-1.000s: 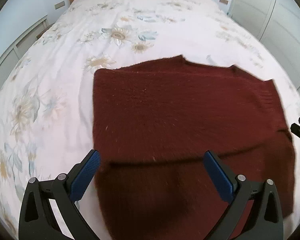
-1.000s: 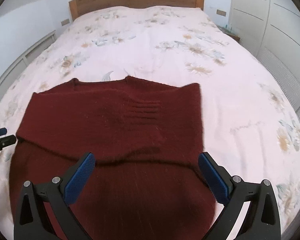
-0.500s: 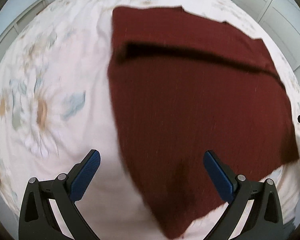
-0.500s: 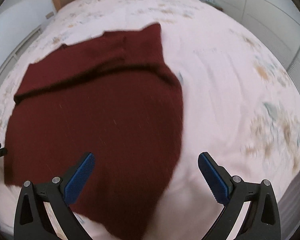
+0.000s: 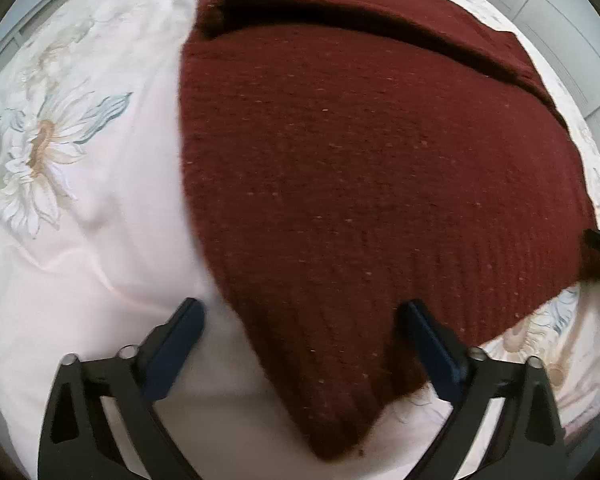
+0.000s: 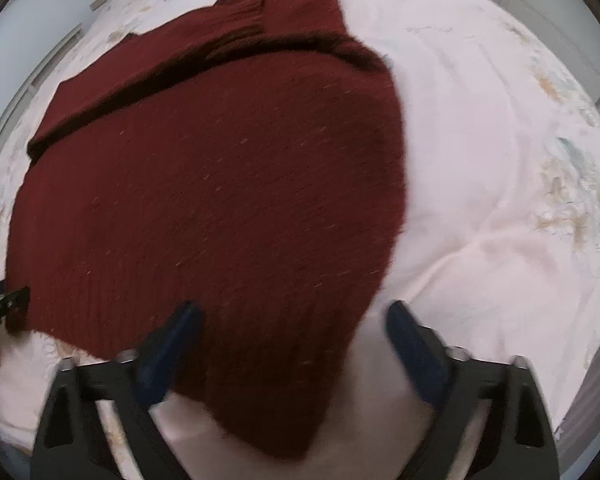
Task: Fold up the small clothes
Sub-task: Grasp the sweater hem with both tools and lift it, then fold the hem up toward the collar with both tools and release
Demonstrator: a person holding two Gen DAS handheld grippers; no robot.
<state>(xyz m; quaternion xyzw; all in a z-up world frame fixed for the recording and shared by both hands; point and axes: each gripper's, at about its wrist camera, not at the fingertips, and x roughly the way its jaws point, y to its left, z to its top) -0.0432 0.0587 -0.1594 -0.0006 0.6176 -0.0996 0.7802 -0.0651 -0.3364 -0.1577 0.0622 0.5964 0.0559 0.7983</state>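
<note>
Our left gripper [image 5: 300, 332] and right gripper [image 6: 292, 328] have dropped, jaws spread, each astride a near corner of the dark red knitted sweater [image 5: 360, 160], lying part-folded on the floral white bed [image 5: 80, 220]; next fold seems imminent.

The bed [image 5: 80, 240] is covered with a pale pink sheet printed with daisies. A dark red knitted sweater [image 5: 360, 184] lies flat on it near the foot edge, its far part folded over itself.
</note>
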